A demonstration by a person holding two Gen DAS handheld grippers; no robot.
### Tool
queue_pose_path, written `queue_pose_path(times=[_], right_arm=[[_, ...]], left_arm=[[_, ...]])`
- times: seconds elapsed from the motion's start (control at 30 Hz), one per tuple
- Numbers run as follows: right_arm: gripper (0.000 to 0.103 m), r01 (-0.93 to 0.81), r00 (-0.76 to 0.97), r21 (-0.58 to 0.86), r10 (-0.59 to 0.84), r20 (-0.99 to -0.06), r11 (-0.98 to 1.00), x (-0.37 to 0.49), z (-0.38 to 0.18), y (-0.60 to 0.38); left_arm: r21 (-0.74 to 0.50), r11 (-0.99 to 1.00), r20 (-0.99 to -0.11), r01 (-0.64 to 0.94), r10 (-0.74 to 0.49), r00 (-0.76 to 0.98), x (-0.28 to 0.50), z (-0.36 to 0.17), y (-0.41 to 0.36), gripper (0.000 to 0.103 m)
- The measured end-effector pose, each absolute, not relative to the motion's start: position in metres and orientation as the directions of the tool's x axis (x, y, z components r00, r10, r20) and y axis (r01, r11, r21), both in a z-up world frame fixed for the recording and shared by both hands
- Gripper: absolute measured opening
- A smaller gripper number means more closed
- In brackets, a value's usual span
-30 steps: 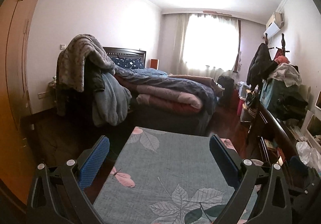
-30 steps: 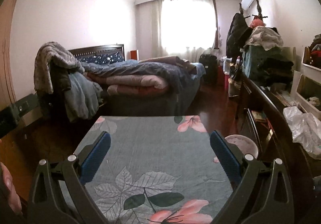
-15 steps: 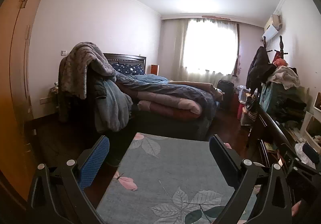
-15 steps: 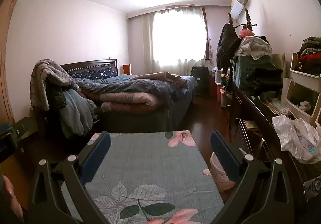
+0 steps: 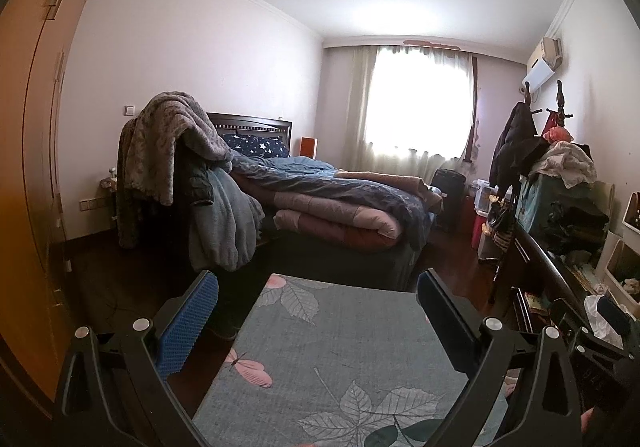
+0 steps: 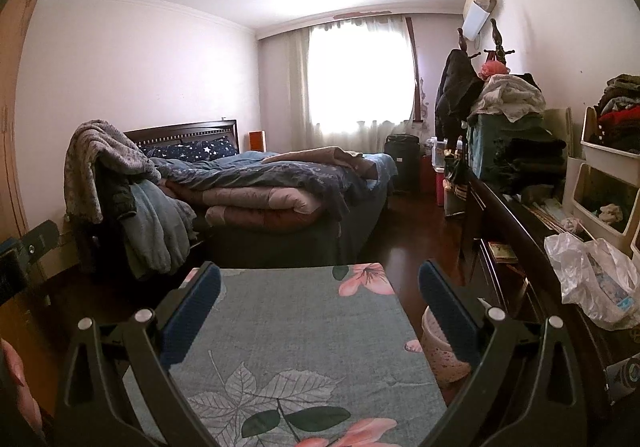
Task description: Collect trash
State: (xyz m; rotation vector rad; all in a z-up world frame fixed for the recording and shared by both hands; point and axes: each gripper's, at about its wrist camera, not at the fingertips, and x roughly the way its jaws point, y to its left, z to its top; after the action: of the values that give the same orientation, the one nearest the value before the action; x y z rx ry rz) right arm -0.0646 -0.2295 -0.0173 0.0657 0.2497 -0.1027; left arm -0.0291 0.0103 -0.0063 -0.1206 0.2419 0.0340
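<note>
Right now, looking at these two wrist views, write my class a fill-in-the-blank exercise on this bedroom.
1. Both grippers' jaws stand ____, holding nothing.
2. The rug under the right gripper has a pattern of leaves and ____.
3. The clear plastic bag lies on the dark ____, to the right of the rug.
4. The pillow on the bed is printed with white ____.

Missing words: open; flowers; dresser; stars

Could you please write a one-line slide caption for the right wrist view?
Open right gripper above a floral rug, pink bin beside it, plastic bag on the dresser.
</note>
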Motion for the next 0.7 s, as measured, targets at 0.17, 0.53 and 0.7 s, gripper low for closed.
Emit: queue_pose_path(times=[0.17,0.53,0.7], right_arm=[[0.099,0.105,0.964,0.048,-0.09,-0.252,0.993,-0.0648,-0.018,-0.2278],[0.099,0.093,0.962,0.041,-0.079,-0.263,0.995,-0.0667,-0.0213,-0.2285],[0.099,0.091,0.958,0.038,-0.077,-0.275,0.995,-0.0644,-0.0249,-0.23]], left_arm=[[-0.115,0.992,-0.24,-0.047,0.018,0.971,-0.0294,-0.006,0.0097,0.099],[-0.121,0.992,-0.244,-0.047,0.016,0.97,-0.0284,-0.0066,0.0099,0.099],[-0.135,0.99,-0.259,-0.045,0.009,0.966,-0.025,-0.0113,0.0136,0.099]])
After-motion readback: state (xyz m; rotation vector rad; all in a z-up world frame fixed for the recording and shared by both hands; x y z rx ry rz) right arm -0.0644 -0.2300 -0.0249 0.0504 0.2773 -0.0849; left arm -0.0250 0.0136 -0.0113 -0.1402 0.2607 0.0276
